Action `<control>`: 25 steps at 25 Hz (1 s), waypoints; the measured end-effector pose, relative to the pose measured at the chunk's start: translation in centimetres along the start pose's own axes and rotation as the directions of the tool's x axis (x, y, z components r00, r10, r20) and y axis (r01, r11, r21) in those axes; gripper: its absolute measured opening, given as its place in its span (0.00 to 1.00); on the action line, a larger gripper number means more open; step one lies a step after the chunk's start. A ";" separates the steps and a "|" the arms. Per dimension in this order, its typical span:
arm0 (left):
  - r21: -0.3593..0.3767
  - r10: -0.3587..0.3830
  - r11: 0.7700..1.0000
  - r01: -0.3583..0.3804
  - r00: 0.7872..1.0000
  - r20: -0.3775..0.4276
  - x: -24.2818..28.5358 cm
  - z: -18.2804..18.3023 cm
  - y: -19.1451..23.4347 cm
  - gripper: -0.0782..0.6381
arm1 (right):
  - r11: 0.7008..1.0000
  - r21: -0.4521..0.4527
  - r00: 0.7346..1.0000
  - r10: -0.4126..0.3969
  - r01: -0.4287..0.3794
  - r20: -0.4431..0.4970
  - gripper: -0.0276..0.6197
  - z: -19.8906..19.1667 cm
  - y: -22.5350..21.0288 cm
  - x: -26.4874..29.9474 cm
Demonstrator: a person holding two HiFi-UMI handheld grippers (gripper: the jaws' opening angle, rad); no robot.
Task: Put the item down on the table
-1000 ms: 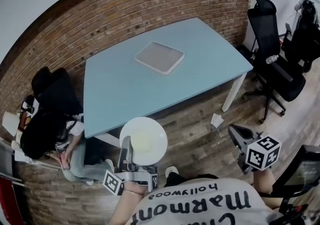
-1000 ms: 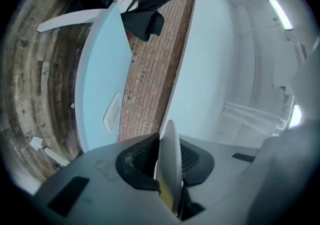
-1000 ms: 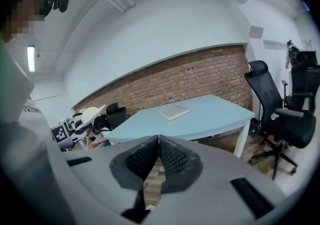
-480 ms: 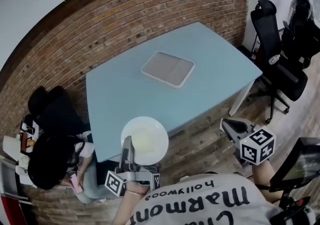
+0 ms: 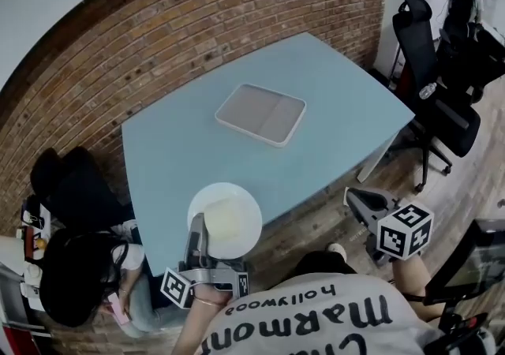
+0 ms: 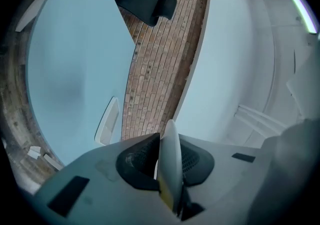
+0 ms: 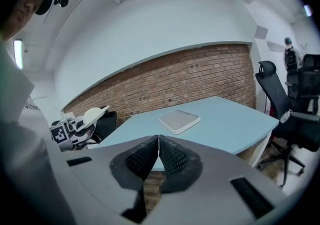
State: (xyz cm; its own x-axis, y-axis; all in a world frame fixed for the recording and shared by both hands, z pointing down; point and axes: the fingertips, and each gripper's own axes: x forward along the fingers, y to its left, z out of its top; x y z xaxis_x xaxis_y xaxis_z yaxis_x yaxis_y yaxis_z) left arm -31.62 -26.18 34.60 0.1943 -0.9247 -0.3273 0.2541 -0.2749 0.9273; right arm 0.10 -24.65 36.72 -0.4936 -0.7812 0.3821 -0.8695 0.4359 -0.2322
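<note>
My left gripper is shut on the rim of a round white plate, held level over the near edge of the light blue table. In the left gripper view the plate shows edge-on, clamped between the two black pads. My right gripper hangs off the table's near right side, above the floor. Its jaws are shut with nothing between them.
A shallow white square tray lies near the middle of the table. A seated person is at the lower left beside the table. Black office chairs stand at the right. A brick wall runs behind the table.
The view has moved closer to the table. The plate, which hung over the floor in front of the table edge, now sits over the table's near edge. The right gripper drifted slightly left.
</note>
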 end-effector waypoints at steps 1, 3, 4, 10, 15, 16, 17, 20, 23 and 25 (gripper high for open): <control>-0.003 0.000 1.000 0.000 1.000 -0.009 0.5 -0.1 0.2 0.16 | 1.000 0.019 1.000 0.006 -0.006 0.004 0.06 0.2 -0.3 0.5; 0.002 0.002 1.000 -0.002 1.000 0.000 1.5 0.3 0.4 0.16 | 0.999 0.035 1.000 0.028 -0.028 0.006 0.06 0.7 -0.8 1.8; 0.012 0.001 1.000 -0.002 1.000 0.018 2.0 0.9 0.5 0.16 | 0.999 0.032 0.999 0.039 -0.039 0.004 0.06 1.1 -1.1 2.7; 0.054 0.004 0.999 -0.010 0.993 0.116 6.0 3.3 2.2 0.16 | 0.995 -0.026 0.995 0.097 -0.097 0.001 0.06 4.5 -3.9 8.9; 0.067 0.024 0.997 -0.034 0.990 0.141 10.6 2.5 3.9 0.16 | 0.993 -0.028 0.993 0.115 -0.116 -0.030 0.06 6.9 -8.8 12.9; 0.079 0.024 0.996 -0.036 0.989 0.145 11.7 2.4 4.1 0.16 | 0.992 -0.024 0.992 0.124 -0.125 -0.029 0.06 7.6 -9.8 13.7; 0.092 0.023 0.995 -0.037 0.988 0.150 12.6 2.3 4.4 0.16 | 0.991 -0.024 0.991 0.133 -0.134 -0.028 0.06 8.2 -10.7 14.6; 0.108 0.022 0.993 -0.042 0.983 0.184 15.0 2.1 5.5 0.16 | 0.986 -0.033 0.987 0.160 -0.161 -0.035 0.06 9.5 -13.1 17.1; 0.097 0.040 0.993 -0.064 0.973 0.225 16.5 1.3 7.0 0.16 | 0.980 -0.032 0.980 0.192 -0.194 -0.059 0.06 10.0 -15.3 18.8; 0.095 0.051 0.993 -0.076 0.969 0.243 17.6 0.6 8.0 0.16 | 0.976 -0.035 0.974 0.212 -0.215 -0.076 0.06 10.3 -16.7 19.8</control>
State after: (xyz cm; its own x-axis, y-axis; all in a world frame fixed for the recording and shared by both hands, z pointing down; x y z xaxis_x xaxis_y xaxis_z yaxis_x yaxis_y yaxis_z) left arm -26.73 -44.78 36.39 -0.0296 -0.9737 -0.2259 0.1472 -0.2278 0.9625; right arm 4.99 -51.97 38.98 -0.6666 -0.6344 0.3914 -0.7428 0.6092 -0.2778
